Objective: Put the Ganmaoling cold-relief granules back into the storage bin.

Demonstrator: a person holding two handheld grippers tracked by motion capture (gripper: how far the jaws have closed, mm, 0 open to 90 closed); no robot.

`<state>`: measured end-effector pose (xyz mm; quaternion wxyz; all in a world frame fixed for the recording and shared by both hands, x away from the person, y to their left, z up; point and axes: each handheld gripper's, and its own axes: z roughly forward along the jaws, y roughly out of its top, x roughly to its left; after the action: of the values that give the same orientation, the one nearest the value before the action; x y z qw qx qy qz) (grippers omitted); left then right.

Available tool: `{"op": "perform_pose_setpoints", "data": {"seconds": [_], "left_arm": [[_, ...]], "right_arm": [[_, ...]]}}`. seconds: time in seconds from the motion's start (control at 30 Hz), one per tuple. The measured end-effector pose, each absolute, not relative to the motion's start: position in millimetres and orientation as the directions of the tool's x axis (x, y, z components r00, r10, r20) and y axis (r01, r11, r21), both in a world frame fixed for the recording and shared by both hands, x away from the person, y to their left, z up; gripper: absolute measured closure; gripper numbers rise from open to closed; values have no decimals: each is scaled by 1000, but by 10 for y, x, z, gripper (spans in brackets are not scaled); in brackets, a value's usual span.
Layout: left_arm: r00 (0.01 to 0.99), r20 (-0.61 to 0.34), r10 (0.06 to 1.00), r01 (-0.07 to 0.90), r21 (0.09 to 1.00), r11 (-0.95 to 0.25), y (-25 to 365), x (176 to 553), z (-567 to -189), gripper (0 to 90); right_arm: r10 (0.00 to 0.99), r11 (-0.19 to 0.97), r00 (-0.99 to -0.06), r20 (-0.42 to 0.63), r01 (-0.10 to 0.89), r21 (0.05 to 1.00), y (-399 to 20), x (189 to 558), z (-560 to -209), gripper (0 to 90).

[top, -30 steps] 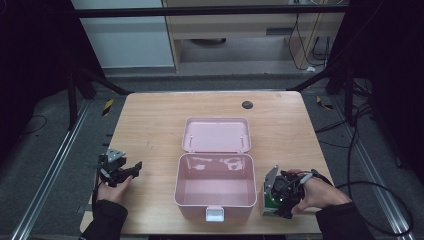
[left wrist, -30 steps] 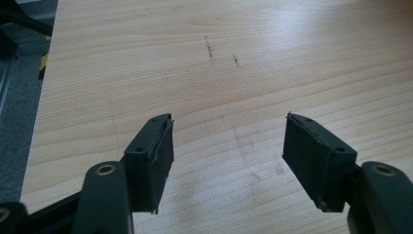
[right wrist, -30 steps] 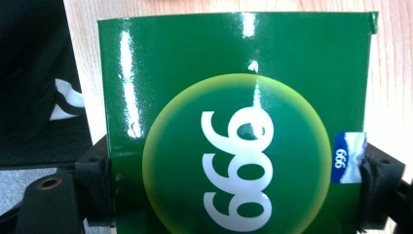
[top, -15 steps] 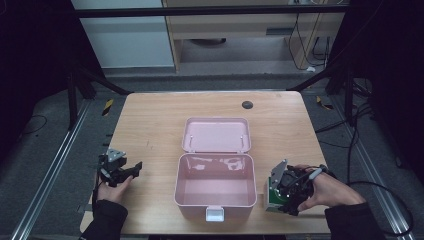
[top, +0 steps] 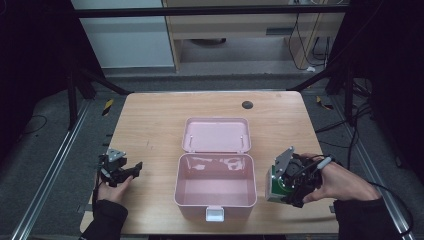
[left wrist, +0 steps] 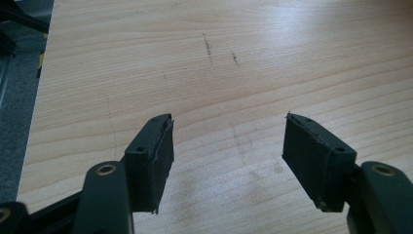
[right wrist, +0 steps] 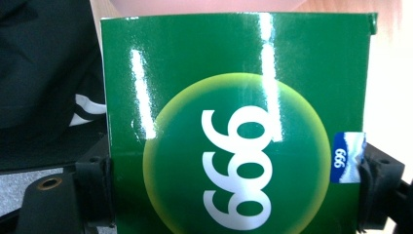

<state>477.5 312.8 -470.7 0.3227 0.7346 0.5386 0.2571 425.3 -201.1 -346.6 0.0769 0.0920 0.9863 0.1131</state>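
Observation:
A pink plastic case [top: 215, 187] stands open at the middle of the wooden table [top: 155, 115], its lid [top: 216, 135] laid back. My right gripper [top: 282, 187] is just right of the case's front corner, shut on a glossy green box [top: 273, 186] printed with white numerals. The right gripper view has that green box [right wrist: 238, 122] pressed between both jaws. My left gripper [top: 127, 172] rests near the table's left edge, open, with nothing between its pads [left wrist: 156, 161] but bare wood.
A small dark round spot [top: 247, 105] marks the far side of the table. Dark floor and metal rails [top: 55, 165] run along both sides. A pale cabinet [top: 125, 35] and wooden furniture stand beyond the far edge.
My right gripper has lifted and tilted slightly with the green box, staying beside the case. The left gripper has not moved.

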Motion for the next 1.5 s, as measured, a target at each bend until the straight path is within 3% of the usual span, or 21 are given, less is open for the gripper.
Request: {"op": "perform_pose_setpoints", "data": {"seconds": [0.8,1.5], "left_arm": [[290,31,956,628,748,-215,3124,4778,-4711,351],[289,30,957,626,750,-212,3133,4777,-4707,351]], "right_arm": [[174,964,-971,-163,134,229,-1632,4230,-2825,158],[119,966,-980,-161,77,247,-1093,4373,-2836,157]]}}
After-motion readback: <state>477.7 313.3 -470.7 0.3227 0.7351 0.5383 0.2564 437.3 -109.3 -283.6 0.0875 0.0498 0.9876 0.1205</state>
